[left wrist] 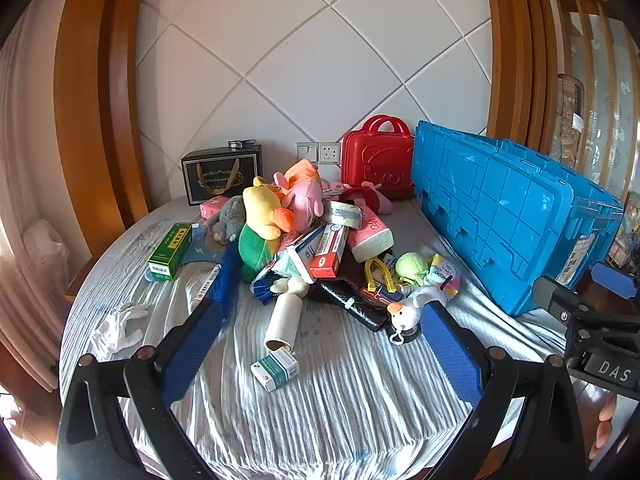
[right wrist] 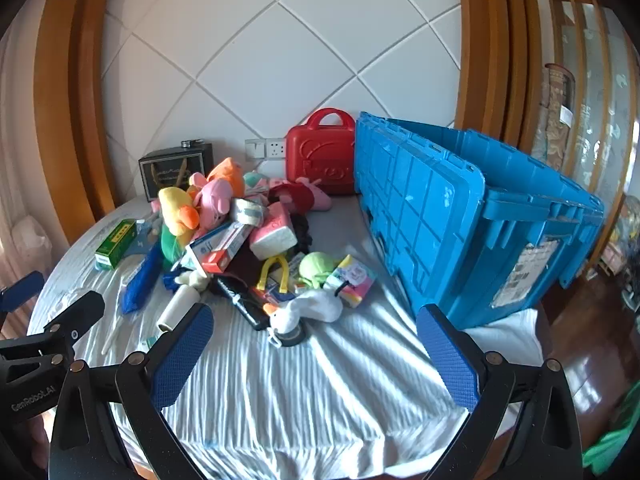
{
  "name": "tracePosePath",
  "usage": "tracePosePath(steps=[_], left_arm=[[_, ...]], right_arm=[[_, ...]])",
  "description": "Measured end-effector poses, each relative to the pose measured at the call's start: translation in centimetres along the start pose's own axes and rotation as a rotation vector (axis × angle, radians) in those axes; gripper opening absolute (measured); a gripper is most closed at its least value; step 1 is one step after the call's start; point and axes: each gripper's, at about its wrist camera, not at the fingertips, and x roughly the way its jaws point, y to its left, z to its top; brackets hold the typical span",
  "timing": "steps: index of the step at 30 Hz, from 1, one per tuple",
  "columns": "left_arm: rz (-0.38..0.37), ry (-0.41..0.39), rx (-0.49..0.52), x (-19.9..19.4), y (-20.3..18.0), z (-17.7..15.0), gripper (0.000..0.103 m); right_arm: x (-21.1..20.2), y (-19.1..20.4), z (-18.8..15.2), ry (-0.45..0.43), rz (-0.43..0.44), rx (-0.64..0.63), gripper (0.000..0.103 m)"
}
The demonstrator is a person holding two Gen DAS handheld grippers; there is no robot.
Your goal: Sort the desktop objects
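A pile of mixed objects lies mid-table: a yellow plush duck [left wrist: 262, 216] [right wrist: 178, 210], a pink plush [left wrist: 302, 198], medicine boxes [left wrist: 328, 250], a white goose plush [left wrist: 416, 306] [right wrist: 306, 310], a white roll [left wrist: 283, 322], a small teal box [left wrist: 275, 368] and a green box [left wrist: 170, 250] [right wrist: 116, 242]. A blue crate [left wrist: 508, 216] [right wrist: 460, 216] stands at the right with its lid hanging open. My left gripper [left wrist: 320, 356] is open and empty, just before the pile. My right gripper [right wrist: 314, 356] is open and empty, nearer the crate.
A red case [left wrist: 378, 156] [right wrist: 322, 152] and a black gift box [left wrist: 222, 172] stand against the back wall. A white glove [left wrist: 120, 328] lies at the left. The round table has a wrinkled white cloth [left wrist: 340, 408]. The right gripper shows at the left view's right edge [left wrist: 592, 320].
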Motion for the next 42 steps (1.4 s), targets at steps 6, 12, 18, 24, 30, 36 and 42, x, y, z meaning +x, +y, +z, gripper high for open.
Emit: tracePosePath(steps=[6,12,18,24,30,36,42], left_arm=[[-0.001,-0.01,-0.005,-0.5,0.3,-0.1,0.101],[0.001,-0.008,-0.008,-0.7,0.8,-0.5,0.101],[-0.001,-0.002,-0.008,-0.9,1.3,-1.1,0.101],[0.004,0.002,-0.014,-0.9,2.0,-1.4,0.101],[0.019,0.028,-0.024,-0.1,3.0,-2.0,0.101],[0.072,0.089,-0.049,2.8,4.6,-3.2,0.101],[0.179,0.246,-0.091,8.6,7.4,-6.1,0.101]], right_arm=[[-0.4,0.0,-0.2,-0.008,-0.006,0.007,0.103],[-0.7,0.3,-0.5,-0.006,-0.007,0.013,0.103],[-0.9,0.5,-0.8,-0.003,-0.011,0.023,0.103],[-0.8,0.7,-1.2,0.008,-0.014,0.032,0.103],[-0.7,0.5,-1.5,0.01,-0.021,0.04,0.103],[1.3,-0.3,-2.0,0.063,-0.021,0.038,0.103],[6.5,-1.9,-3.1,0.175,-0.019,0.024,0.103]])
